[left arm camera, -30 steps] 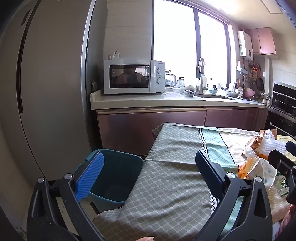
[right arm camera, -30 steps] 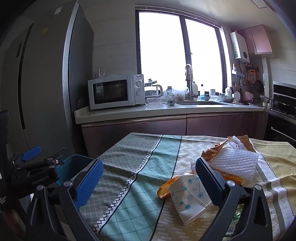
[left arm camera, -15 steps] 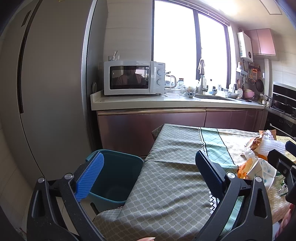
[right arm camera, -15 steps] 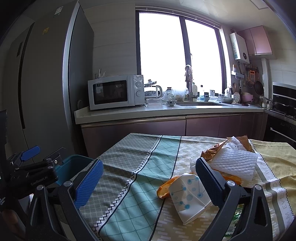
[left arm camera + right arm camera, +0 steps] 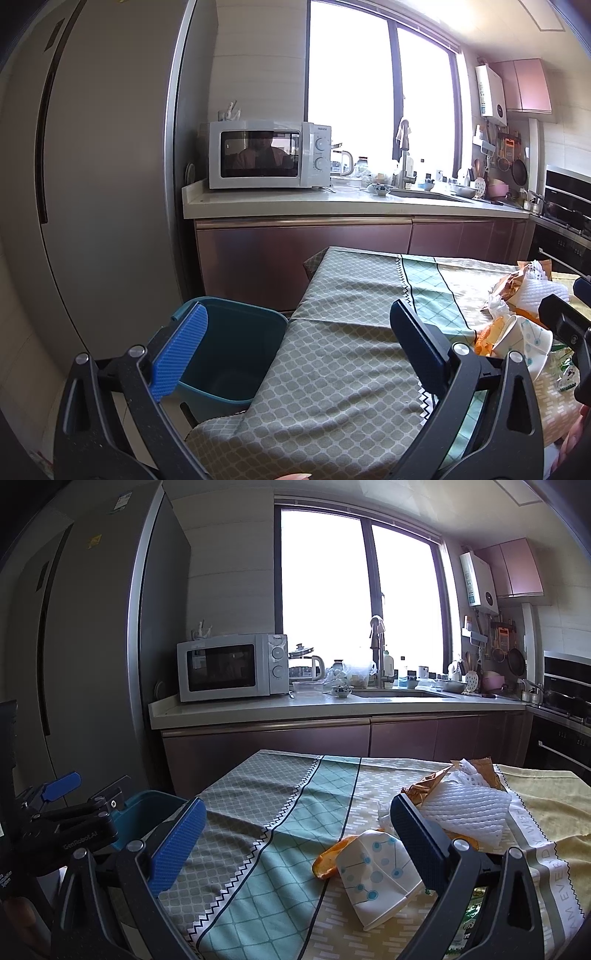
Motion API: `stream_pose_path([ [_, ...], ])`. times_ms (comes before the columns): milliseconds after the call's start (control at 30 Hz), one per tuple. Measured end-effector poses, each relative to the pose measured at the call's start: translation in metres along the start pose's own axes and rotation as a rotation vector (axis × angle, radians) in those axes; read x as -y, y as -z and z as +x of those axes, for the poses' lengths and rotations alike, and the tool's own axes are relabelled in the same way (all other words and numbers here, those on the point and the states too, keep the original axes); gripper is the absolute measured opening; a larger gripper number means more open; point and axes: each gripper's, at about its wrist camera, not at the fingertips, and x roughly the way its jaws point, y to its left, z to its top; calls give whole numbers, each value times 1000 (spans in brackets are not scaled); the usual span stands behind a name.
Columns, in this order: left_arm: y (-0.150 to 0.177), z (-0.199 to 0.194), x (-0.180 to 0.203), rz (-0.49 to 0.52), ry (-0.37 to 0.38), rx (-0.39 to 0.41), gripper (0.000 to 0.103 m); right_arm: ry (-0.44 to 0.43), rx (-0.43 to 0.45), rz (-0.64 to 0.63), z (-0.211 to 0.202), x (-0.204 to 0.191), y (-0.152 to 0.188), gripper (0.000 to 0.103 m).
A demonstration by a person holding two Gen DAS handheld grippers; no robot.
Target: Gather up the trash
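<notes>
tongs, left and right, both spread empty; paper cup lies on tablecloth.

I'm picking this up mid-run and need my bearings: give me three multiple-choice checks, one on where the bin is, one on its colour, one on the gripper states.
1. Where is the bin?
A. on the table
B. on the floor at the table's left edge
C. on the counter

2. What colour is the bin?
A. teal
B. red
C. white

3. How are the grippers?
A. both shut on trash
B. only the left holds something
C. both open, holding nothing

Answers: 1 B, it stands below the tablecloth's edge. 2 A, its walls are teal. 3 C, left gripper and right gripper are spread; the paper cup lies free.
</notes>
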Motion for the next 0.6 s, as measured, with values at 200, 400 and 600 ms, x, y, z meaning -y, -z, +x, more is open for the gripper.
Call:
stream_pose_path([
  [200, 2, 0, -1, -3, 2, 5, 97, 4, 0, 4, 1, 0, 0, 97],
  [400, 2, 0, -1, -3, 2, 5, 98, 2, 0, 4, 1, 1, 0, 97],
  [600, 3, 0, 1, -3, 4, 7, 97, 3, 1, 5, 1, 1, 0, 97],
])
